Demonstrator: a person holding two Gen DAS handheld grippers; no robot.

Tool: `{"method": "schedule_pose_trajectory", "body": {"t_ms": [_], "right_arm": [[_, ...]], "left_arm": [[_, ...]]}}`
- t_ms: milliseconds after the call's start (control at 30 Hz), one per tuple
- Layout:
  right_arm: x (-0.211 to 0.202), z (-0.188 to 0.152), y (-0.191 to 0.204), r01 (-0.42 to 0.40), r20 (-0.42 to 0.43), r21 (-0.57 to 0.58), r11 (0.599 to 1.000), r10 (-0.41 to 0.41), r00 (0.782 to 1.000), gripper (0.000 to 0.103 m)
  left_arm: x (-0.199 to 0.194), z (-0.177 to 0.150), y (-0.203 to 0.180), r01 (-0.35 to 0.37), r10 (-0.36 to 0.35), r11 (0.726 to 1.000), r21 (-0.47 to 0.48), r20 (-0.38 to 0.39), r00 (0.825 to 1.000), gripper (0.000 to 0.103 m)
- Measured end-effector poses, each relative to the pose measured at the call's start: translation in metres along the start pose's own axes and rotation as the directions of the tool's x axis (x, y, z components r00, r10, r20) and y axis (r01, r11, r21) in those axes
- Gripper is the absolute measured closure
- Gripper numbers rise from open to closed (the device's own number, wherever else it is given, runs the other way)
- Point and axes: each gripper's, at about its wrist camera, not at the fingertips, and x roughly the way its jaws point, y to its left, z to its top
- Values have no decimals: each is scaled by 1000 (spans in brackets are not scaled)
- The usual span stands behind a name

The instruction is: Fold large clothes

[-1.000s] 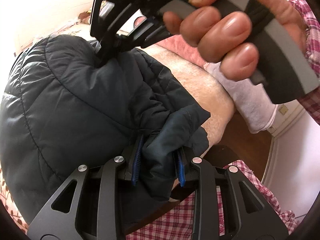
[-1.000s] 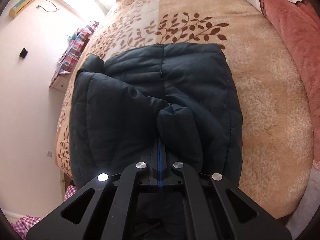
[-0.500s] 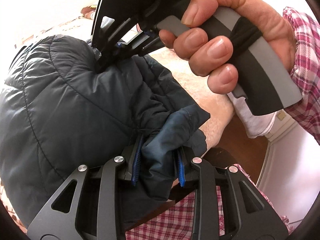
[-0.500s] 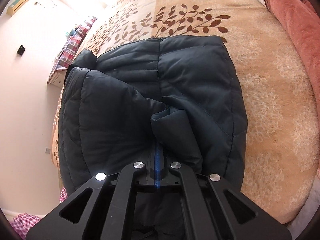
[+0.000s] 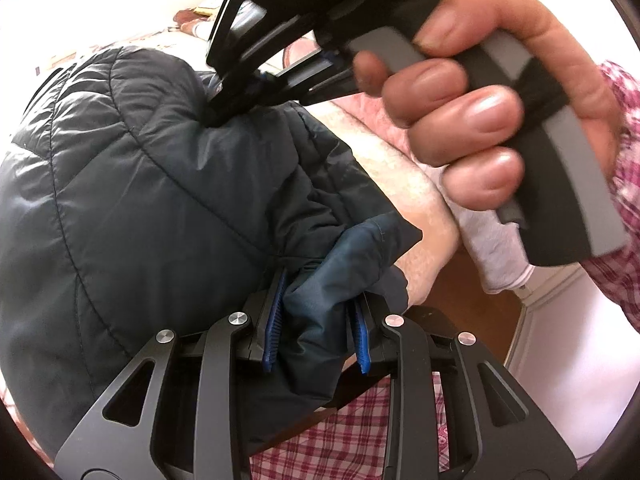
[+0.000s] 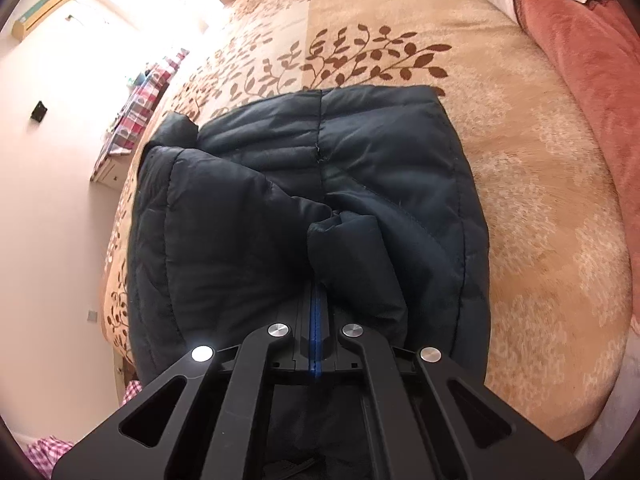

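I hold a dark navy puffer jacket [image 6: 320,184] over the bed, one gripper in each hand. Its shell is smooth, slightly glossy nylon, stitched into soft padded channels that catch the light in fine wrinkles. My left gripper [image 5: 316,324] has its two fingers clamped on a thick wad of the jacket's edge; the blue ribbed pads [image 5: 273,328] stand apart only as far as the bunched cloth forces them, and a flap of thinner, matte lining fabric spills out to the right between them. My right gripper [image 6: 316,320] has its fingers pressed together on a fold of the same jacket, so the blue pad strips meet in one narrow line with a puffy roll of cloth bulging out just beyond them. In the left view I see my right hand [image 5: 492,120] wrapped around the grey and black handle of that gripper, its black fingers biting into the quilted surface at the far side.

The far part of the jacket lies on the bedspread [image 6: 540,208], a beige fleecy cover with a nubbly pile and brown leaf sprigs. Its far hem forms a fairly straight edge. A pinkish-red plush blanket [image 6: 580,60] lies along the bed's right side, and my red-and-white checked sleeve [image 5: 624,160] shows at the wrist.
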Motion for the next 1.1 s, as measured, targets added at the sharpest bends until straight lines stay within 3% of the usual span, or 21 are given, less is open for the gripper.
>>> {"method": "schedule_pose_trajectory", "body": {"t_ms": [167,400,733,1100], "right_arm": [[-33,-16,18,4,110,-51,999,2,994,102],[-67,-65,35,133,223,-139,981,-100,970,102],[-68,-102,9,121,192,-56,991,-108,975,102],[-70,-102,14,120,199,-78,990,-102,975,102]], "left_arm": [[-3,0,3,7,-7,1000,-12,-1,1000,74],[-12,3,11,25,-25,999,-45,4,1000,74],[-20,0,12,14,-13,998,-58,11,1000,72],[-19,0,11,14,-13,998,-56,10,1000,72]]}}
